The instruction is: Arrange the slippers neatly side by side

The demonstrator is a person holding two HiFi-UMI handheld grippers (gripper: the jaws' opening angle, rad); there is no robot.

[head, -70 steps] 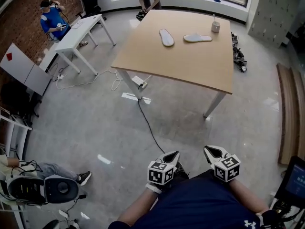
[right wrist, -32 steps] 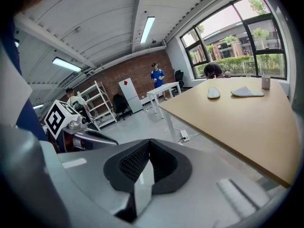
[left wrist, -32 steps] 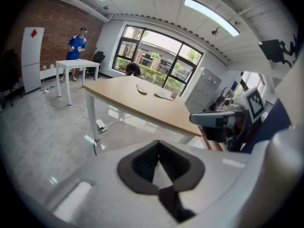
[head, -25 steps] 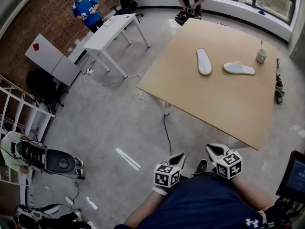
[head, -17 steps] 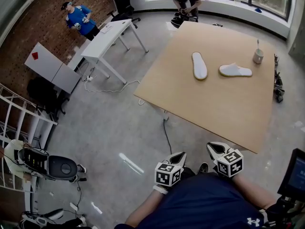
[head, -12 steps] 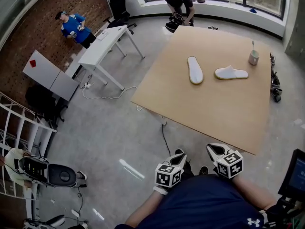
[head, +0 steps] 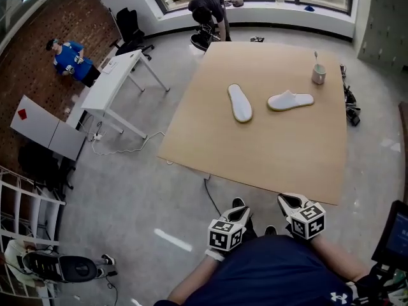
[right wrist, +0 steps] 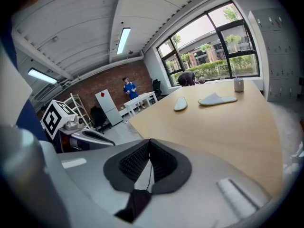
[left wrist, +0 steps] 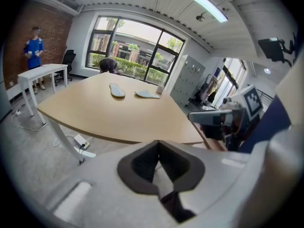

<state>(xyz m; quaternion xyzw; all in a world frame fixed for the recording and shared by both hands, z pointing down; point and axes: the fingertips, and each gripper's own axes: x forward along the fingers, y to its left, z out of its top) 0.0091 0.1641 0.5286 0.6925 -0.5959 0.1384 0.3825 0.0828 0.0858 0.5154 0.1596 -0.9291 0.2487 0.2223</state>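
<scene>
Left slipper point(head: 240, 102) lying lengthwise, right slipper point(head: 290, 100) crosswise, toe leftward

Count, this moment.
- Slippers: 2, both on the far half of the tabletop, the left slipper point(head: 240, 102) and the right slipper point(head: 290, 100).
- Cup: 1, the cup point(head: 318, 74) at the far right of the tabletop.
- Tables: 2, the wooden table point(head: 255, 152) and the white desk point(head: 118, 75) at left.
- Grippers: 2, the left gripper point(head: 237, 213) and the right gripper point(head: 287, 202), both near.
- Other people: 2, the person in blue point(head: 69, 55) far left and the person in dark point(head: 209, 4) at the table's far edge.
- Office chair: 1, the office chair point(head: 131, 25), far left.
</scene>
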